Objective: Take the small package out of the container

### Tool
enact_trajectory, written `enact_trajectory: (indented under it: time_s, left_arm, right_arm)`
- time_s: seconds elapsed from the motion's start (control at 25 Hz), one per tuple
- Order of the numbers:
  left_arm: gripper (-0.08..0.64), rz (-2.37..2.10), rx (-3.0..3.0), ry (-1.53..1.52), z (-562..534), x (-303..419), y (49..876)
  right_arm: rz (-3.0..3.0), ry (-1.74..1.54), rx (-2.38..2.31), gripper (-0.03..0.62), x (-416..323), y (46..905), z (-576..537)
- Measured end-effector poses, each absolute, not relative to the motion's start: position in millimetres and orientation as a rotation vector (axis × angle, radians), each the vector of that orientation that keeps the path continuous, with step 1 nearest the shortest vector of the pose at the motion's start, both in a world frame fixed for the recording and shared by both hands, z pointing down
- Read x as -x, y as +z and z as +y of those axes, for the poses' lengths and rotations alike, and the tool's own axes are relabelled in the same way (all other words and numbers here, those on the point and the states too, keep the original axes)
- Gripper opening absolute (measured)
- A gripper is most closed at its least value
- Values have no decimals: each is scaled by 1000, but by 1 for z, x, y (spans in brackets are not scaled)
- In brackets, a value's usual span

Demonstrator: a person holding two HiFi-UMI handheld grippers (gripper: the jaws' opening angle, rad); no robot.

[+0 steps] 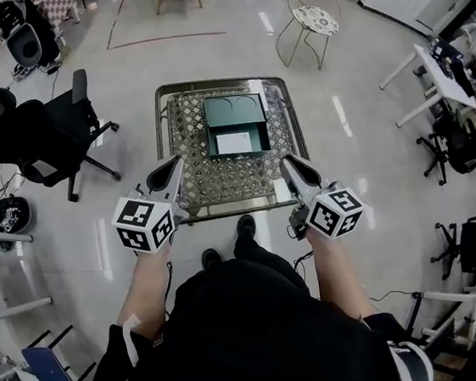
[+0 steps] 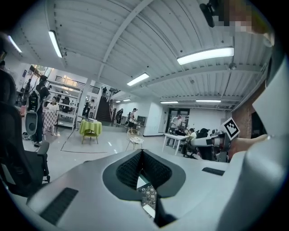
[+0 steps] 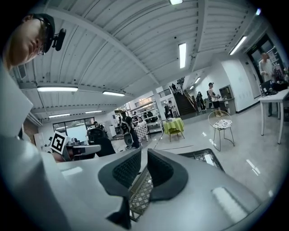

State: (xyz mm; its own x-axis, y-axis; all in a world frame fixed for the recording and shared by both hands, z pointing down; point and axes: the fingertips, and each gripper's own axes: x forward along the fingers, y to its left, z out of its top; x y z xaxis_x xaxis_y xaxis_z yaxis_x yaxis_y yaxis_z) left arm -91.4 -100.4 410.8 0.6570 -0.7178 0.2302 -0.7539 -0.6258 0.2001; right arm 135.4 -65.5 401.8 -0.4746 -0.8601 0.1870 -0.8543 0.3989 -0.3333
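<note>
The small package [image 1: 234, 142] lies flat inside the dark green container [image 1: 212, 142], which sits on the far half of the lattice tabletop [image 1: 202, 177]. It shows as a pale, thin rectangle covering much of the box floor. From this height I cannot be sure whether it is stiff card or a soft pouch.

I judge it light, so weight should be no worry. A flat thing lying on a floor gives little to bite on, though, and a smooth wrapper could slide. The likeliest hold is along one edge, where a dark strip between package and wall suggests room to get a finger under. A pinch should then lift it straight up clear of the walls.

The container is open on top, and nothing else can be seen in it. Just behind the package is a green recessed panel, perhaps the lid tipped back.

Both claws hang by the near edge of the tabletop, one on each side and well apart from the container. The left claw [image 1: 175, 163] has its pads pressed together at the tips, with nothing between them. The right claw [image 1: 288, 162] stands parted by a narrow slit, empty, with only the lattice showing through
</note>
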Motion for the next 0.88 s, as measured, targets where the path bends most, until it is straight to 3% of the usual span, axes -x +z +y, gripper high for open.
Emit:
enact_trajectory:
  time_s: [0.48, 0.88]
  left_arm:
    - [6, -1223, -2486, 264, -179, 80, 443]
    - [6, -1229, -2424, 386, -251, 23, 465]
  right_arm:
    - [2663, -829, 1574, 55, -152, 477, -166]
    - [2749, -1042, 1455, 88, -185, 541, -252]
